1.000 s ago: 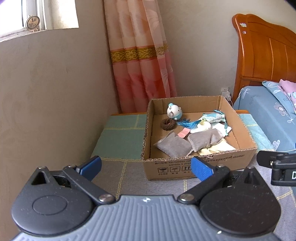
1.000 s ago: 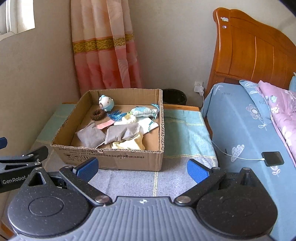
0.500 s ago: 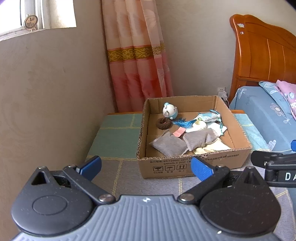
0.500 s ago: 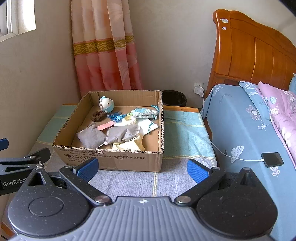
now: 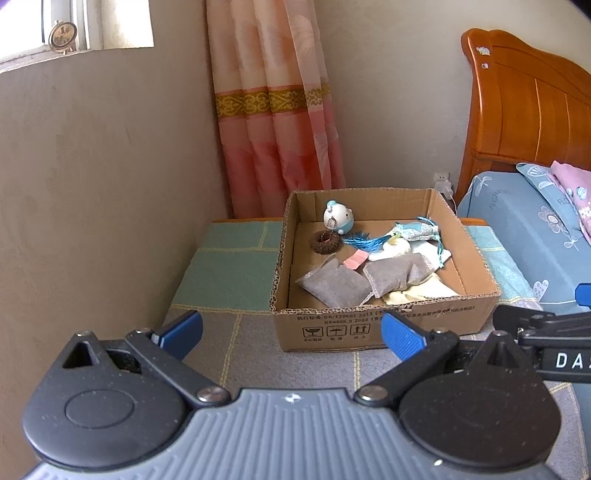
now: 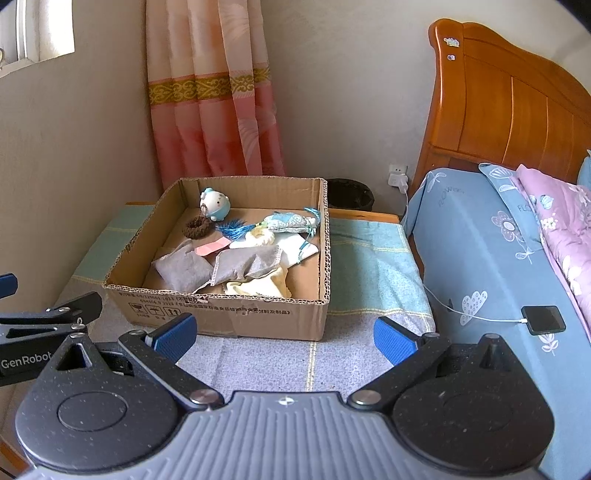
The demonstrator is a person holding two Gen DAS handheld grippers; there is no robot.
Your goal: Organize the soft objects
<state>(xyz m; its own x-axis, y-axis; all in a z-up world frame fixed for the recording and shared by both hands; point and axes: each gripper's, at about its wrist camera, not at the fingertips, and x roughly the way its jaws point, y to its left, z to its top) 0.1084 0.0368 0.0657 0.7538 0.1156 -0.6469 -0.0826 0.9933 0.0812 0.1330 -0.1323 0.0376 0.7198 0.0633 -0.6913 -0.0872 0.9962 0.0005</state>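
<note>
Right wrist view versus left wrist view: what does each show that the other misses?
Only the right wrist view shows the phone charging on the bed and the dark bin behind the cardboard box. Only the left wrist view shows the round ornament on the windowsill. Both show the box of soft items, the curtain and the headboard.

A cardboard box (image 6: pixel 236 314) sits on the surface (image 6: pixel 369 266), toward its far left corner. Inside, a round toy (image 6: pixel 215 204) sits at the back left, two pouches (image 6: pixel 221 266) near the front. A bed (image 6: pixel 480 240) stands right.
</note>
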